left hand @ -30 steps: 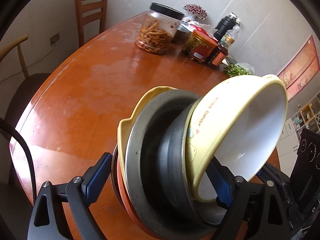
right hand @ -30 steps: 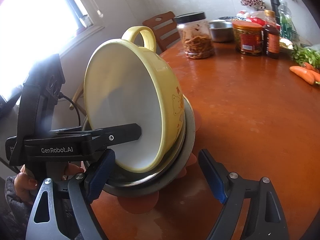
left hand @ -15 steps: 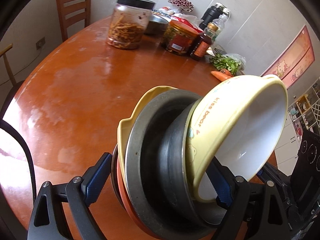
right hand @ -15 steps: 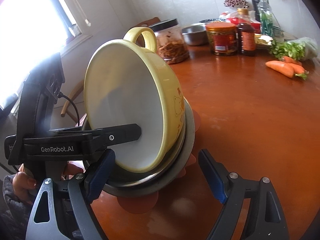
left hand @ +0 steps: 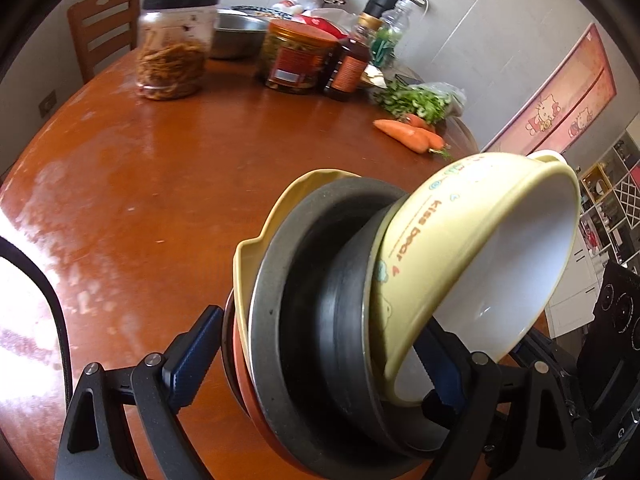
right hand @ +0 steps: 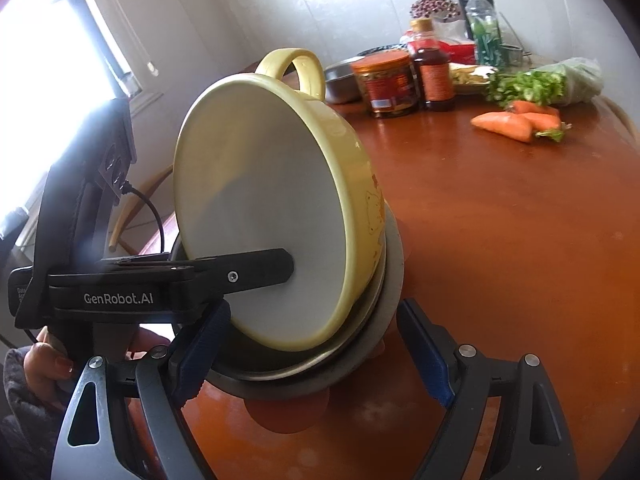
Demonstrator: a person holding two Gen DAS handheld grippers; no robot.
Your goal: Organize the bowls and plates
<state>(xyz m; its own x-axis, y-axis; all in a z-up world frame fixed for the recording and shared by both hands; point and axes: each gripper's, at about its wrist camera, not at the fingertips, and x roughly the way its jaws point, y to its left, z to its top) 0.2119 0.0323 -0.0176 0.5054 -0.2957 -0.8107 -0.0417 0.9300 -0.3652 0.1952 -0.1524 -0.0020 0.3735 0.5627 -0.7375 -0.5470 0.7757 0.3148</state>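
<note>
My left gripper [left hand: 316,360] is shut on a tilted stack of dishes: a yellow "kiss bear" bowl [left hand: 476,264] with a white inside, nested in a grey metal bowl [left hand: 320,320], with a yellow plate [left hand: 276,216] and an orange plate [left hand: 248,392] behind. The stack is held on edge above the wooden table [left hand: 160,184]. In the right wrist view the same yellow bowl [right hand: 272,216] faces me, and one left finger [right hand: 240,276] lies across its inside. My right gripper [right hand: 312,352] is open, its fingers [right hand: 424,352] either side of the stack's lower edge.
At the table's far side stand a jar of dried snacks [left hand: 172,48], an orange-lidded jar [left hand: 296,56], a sauce bottle [left hand: 348,64], a metal basin [left hand: 236,32], greens [left hand: 416,100] and carrots [left hand: 408,132]. A wooden chair [left hand: 100,28] stands behind.
Both grippers and the held stack have swung to the right across the table; the jars moved left in view and the carrots and greens came into sight. The grip is unchanged.
</note>
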